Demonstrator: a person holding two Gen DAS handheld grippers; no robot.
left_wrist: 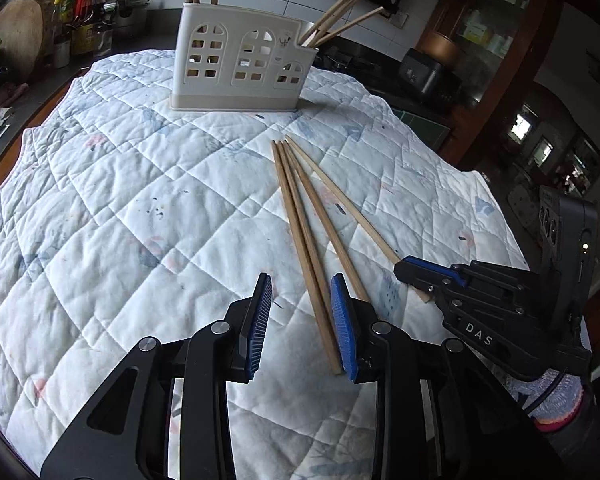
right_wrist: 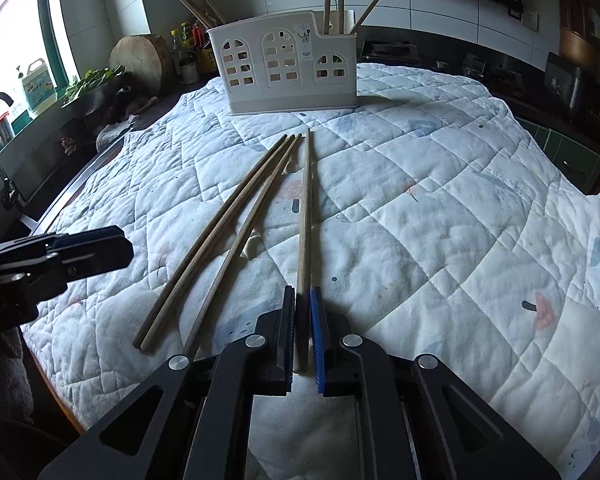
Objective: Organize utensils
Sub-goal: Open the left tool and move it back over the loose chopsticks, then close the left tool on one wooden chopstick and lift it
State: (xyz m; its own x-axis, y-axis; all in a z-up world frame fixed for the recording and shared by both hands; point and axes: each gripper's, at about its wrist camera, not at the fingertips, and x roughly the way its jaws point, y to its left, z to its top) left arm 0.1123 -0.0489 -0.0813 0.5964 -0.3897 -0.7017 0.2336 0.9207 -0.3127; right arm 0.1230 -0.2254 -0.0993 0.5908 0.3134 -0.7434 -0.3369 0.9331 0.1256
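Right wrist: chopstick (right_wrist: 304, 216) clamped between right gripper (right_wrist: 302, 332) pads.

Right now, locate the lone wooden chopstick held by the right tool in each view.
Left wrist view: lone wooden chopstick, rightmost of four, running down-right into the right tool.
Right wrist view: the chopstick at centre, running into that tool.
Shared landmark: white plastic house-shaped utensil holder.

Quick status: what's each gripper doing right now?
Left gripper: open, holding nothing.
Right gripper: shut on one chopstick lying on the quilt.
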